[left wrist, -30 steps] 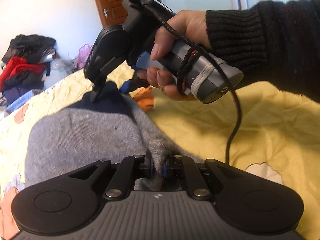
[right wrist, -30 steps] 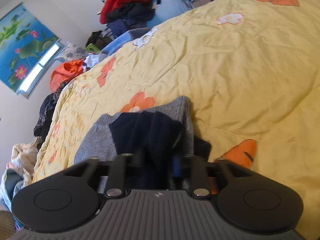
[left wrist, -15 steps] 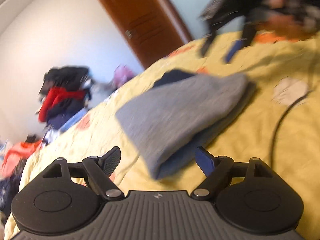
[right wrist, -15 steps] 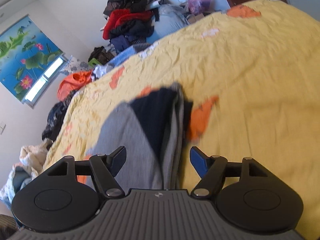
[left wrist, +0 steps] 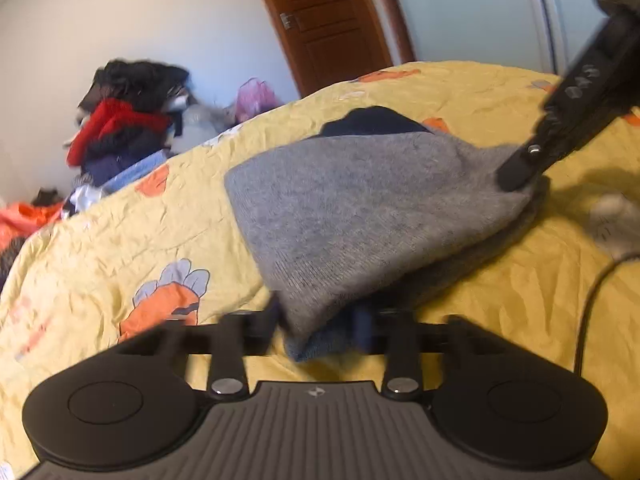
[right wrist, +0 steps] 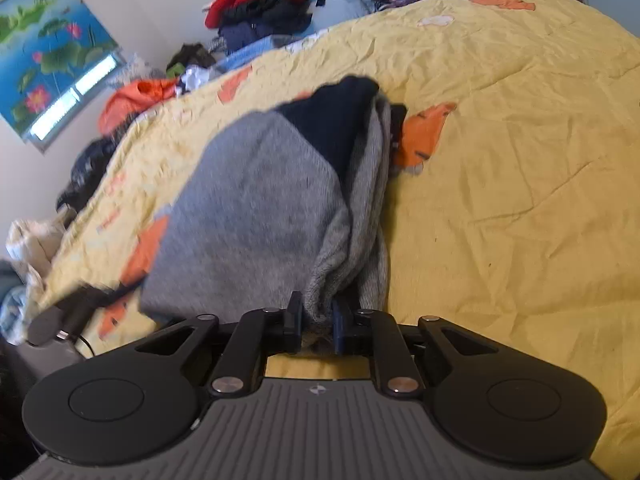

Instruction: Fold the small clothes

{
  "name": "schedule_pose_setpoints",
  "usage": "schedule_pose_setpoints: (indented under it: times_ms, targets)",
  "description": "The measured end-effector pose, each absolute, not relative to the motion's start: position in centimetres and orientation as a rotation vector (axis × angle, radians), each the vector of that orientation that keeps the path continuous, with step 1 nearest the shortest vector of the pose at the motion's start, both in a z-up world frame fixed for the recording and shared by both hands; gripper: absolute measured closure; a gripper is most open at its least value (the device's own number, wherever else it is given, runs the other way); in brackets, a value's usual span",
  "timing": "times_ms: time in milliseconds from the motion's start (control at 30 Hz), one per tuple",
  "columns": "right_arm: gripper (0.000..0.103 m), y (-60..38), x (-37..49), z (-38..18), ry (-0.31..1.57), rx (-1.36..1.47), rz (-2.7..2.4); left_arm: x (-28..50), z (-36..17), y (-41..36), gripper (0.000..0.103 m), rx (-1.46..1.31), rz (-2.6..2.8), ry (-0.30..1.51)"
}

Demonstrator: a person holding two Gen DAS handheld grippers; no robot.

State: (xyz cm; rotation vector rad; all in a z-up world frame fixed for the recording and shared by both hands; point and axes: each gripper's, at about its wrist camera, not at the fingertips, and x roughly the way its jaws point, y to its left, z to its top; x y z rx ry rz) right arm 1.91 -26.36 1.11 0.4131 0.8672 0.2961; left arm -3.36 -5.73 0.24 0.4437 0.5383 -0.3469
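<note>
Garment under inspection: grey knit sweater (right wrist: 256, 208) with a navy panel, lying part-folded on the yellow quilt (right wrist: 520, 160) of the bed. Right gripper (right wrist: 318, 322): fingers closing, pinching a bunched grey edge. Left gripper (left wrist: 320, 326): fingers closing on the near corner of the sweater; motion blur obscures the contact, though the cloth sits between them. Step in hand, by judgement: taking hold of both near corners for another fold. Next move calls for an even lift and carry-over with layers aligned. Containers: none visible; loose clothes pile (right wrist: 264, 4) beyond the bed.
</note>
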Motion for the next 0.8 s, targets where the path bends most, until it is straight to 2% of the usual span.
schedule_pose_setpoints:
  times_ms: [67,233,300,333,367,400,433,467,500,533,567,633,800]
  targets:
    - [0.086,-26.7,1.6,1.9,0.847,0.405,0.288,-2.9,0.2,-5.4,0.094,0.411,-0.333,0.554]
    - [0.087,-27.5,1.6,-0.3,0.904,0.428,0.259,-2.4,-0.6,-4.7,0.094,0.401,-0.329,0.577]
    - [0.079,-27.3,1.6,0.0,0.91,0.429,0.275,-2.6,0.1,-4.0,0.092,0.368,-0.372,0.59]
    - [0.063,-27.5,1.8,0.3,0.916,0.445,0.276,-2.9,0.7,-3.2,0.092,0.341,-0.415,0.593]
    - [0.038,-27.9,2.0,0.7,0.916,0.471,0.286,-3.2,1.4,-2.2,0.089,0.31,-0.463,0.601]
    - [0.027,-28.4,2.1,1.2,0.892,0.5,0.295,-3.2,2.2,-1.0,0.089,0.267,-0.511,0.609]
    - [0.01,-28.9,2.1,1.9,0.846,0.518,0.284,-3.1,3.0,0.3,0.088,0.217,-0.541,0.613]
    - [0.005,-29.4,2.3,2.6,0.795,0.526,0.277,-2.5,3.7,1.7,0.086,0.154,-0.555,0.622]
    - [0.005,-29.9,2.8,3.1,0.761,0.53,0.276,-1.4,4.4,2.9,0.083,0.084,-0.554,0.636]
    - [0.005,-30.3,3.7,3.4,0.748,0.539,0.277,0.3,4.9,3.9,0.068,-0.007,-0.54,0.654]
    - [0.005,-30.6,4.9,3.4,0.743,0.547,0.274,2.2,5.1,4.7,0.042,-0.103,-0.514,0.673]
    - [0.005,-31.3,8.2,3.0,0.75,0.585,0.266,6.5,4.6,5.7,0.014,-0.29,-0.453,0.713]
    - [0.005,-31.5,16.1,0.1,0.818,0.685,0.216,16.4,0.9,3.3,0.014,-0.479,-0.44,0.926]
